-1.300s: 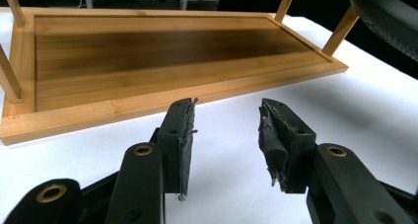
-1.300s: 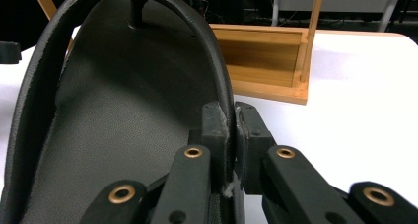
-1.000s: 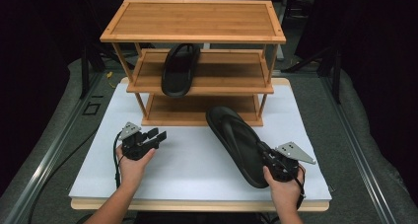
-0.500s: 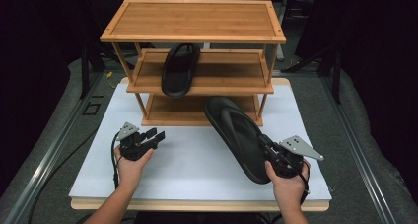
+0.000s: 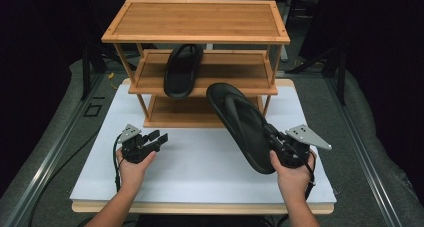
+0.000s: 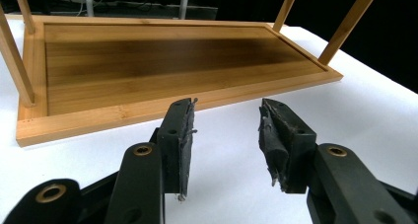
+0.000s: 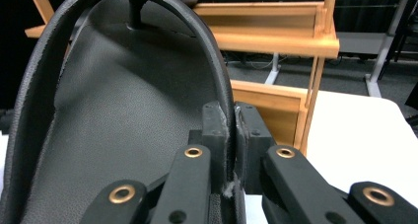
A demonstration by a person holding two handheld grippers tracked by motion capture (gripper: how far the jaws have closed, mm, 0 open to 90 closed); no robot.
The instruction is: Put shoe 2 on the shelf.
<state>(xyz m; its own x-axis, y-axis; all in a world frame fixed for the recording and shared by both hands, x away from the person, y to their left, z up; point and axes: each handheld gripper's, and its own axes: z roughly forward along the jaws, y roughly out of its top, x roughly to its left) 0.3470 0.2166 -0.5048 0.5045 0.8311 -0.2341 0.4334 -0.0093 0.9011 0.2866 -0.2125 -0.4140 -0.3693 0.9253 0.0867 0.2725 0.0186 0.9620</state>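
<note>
Seen from the high view, nearest the bottom edge: two forearms entering from below, each hand holding a black two-jaw gripper over a white table top.

Lower left of centre: left gripper, resting low over the white surface, pointing toward the upper right, jaws apart with nothing between them. In the left gripper view, the two worn black pads standing clearly separated, bare white surface in the gap, the lowest shelf of the rack just beyond them.

Lower right: right gripper, grey three-cornered plate on top, jaws clamped on the side edge of a black flip-flop. Sandal lifted off the table, tilted, heel end near the hand, toe end reaching up and left toward the rack, overlapping the right front of the middle and bottom shelves. In the right gripper view, pads pressed together on the thin rim of the sole, textured footbed filling the left half, toe strap at the top.

Farther back, centre of the frame: three-tier bamboo shoe rack standing on the white surface. On the middle shelf, left of centre, a second black flip-flop lying flat, lengthwise front to back.

Around the table: grey floor and dark surroundings.
</note>
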